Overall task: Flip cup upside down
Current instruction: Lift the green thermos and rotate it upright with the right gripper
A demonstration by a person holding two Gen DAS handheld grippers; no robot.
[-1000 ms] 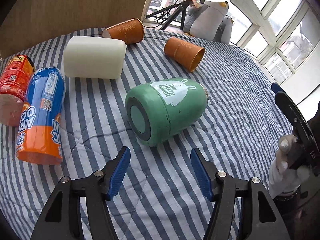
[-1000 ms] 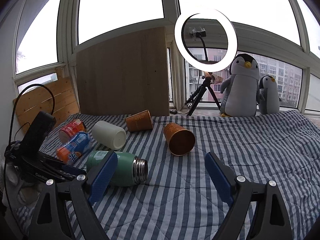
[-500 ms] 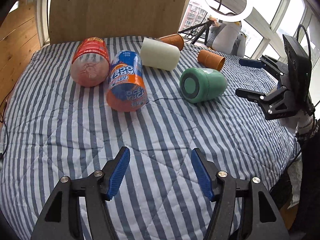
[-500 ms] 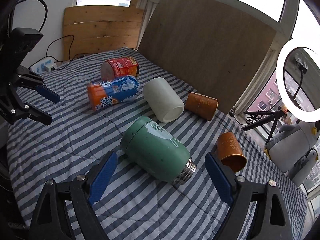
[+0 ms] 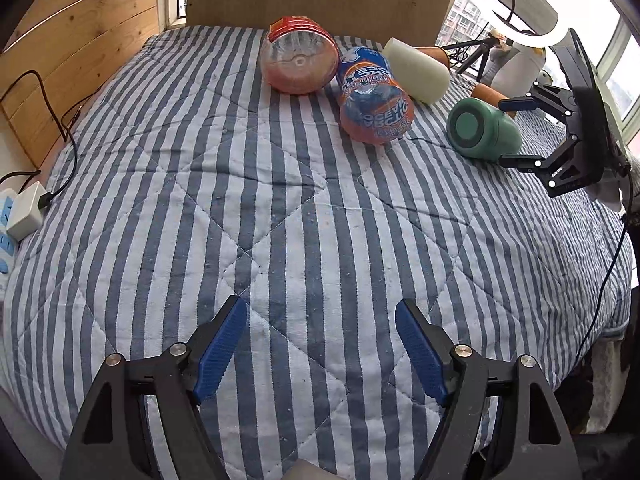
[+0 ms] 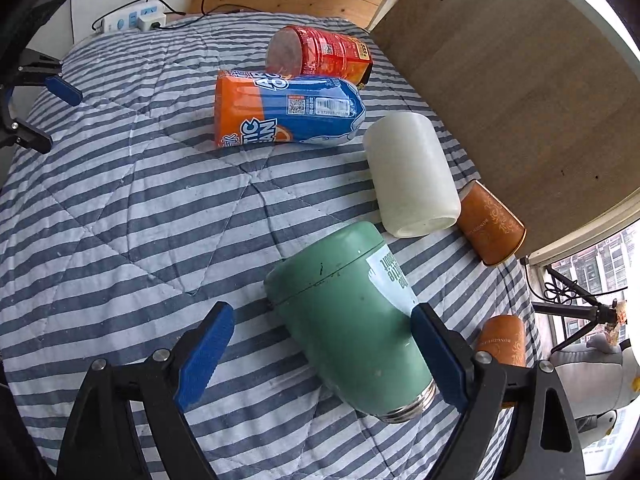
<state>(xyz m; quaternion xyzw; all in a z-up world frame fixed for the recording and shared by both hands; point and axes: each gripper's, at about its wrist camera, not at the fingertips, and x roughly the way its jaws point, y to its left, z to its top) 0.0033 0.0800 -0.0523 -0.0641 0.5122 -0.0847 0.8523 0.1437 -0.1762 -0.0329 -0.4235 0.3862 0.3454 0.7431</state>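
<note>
While the green cup lies on its side on the striped bed, the right tool hangs right over it, fingers spread wide, not touching. White cup sits just beyond the green one, with the orange-blue bottle past that. Left tool is spread too, well away from the green cup, over bare quilt.

The quilt is striped blue-grey and white. The flask is mint green with a white label and a silver threaded neck. One bottle is orange and blue with white lettering, another red. The tumbler is creamy white. Two paper cups are orange-brown. Each tool is black with blue pads.
</note>
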